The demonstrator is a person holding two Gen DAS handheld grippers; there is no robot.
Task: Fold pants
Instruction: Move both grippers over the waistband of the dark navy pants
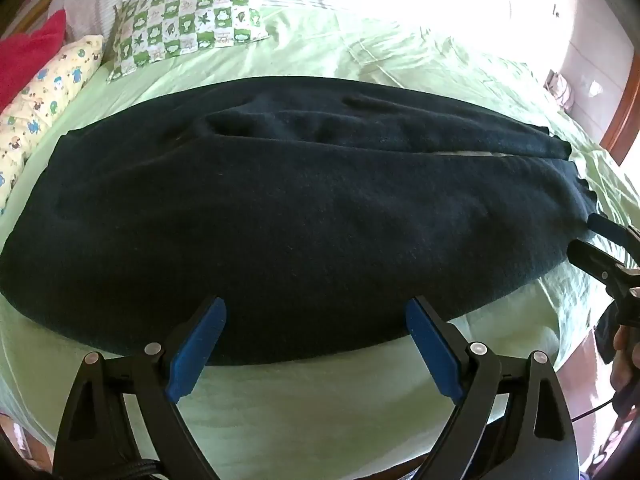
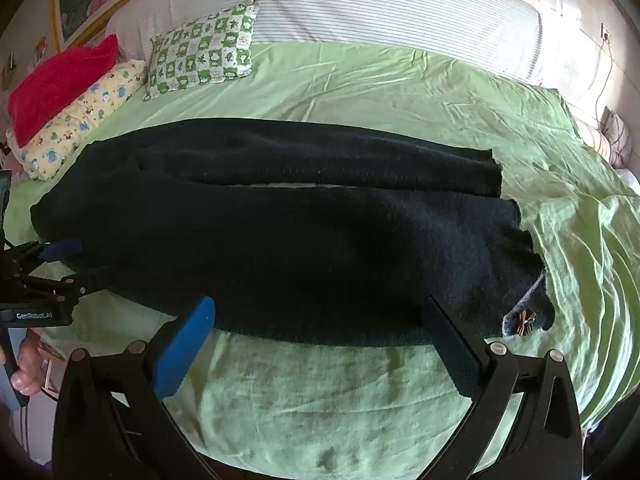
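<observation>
Dark navy pants (image 1: 280,208) lie flat across the green bedsheet (image 2: 360,80), legs side by side with a thin gap between them. My left gripper (image 1: 316,312) and right gripper (image 2: 320,312) both hang spread wide at the pants' near edge, gripping nothing. Checkered pillow (image 2: 204,48) sits beyond the pants.

The pants' (image 1: 280,216) near edge is covered by the left gripper's (image 1: 316,312) fingertips. The red cushion (image 1: 28,56) is cut off at the frame edge.

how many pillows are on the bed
3: a green-and-white checked pillow at the head, a yellow cartoon-print pillow left of it, and a red fuzzy pillow on top of that. Others may be out of view.
</observation>
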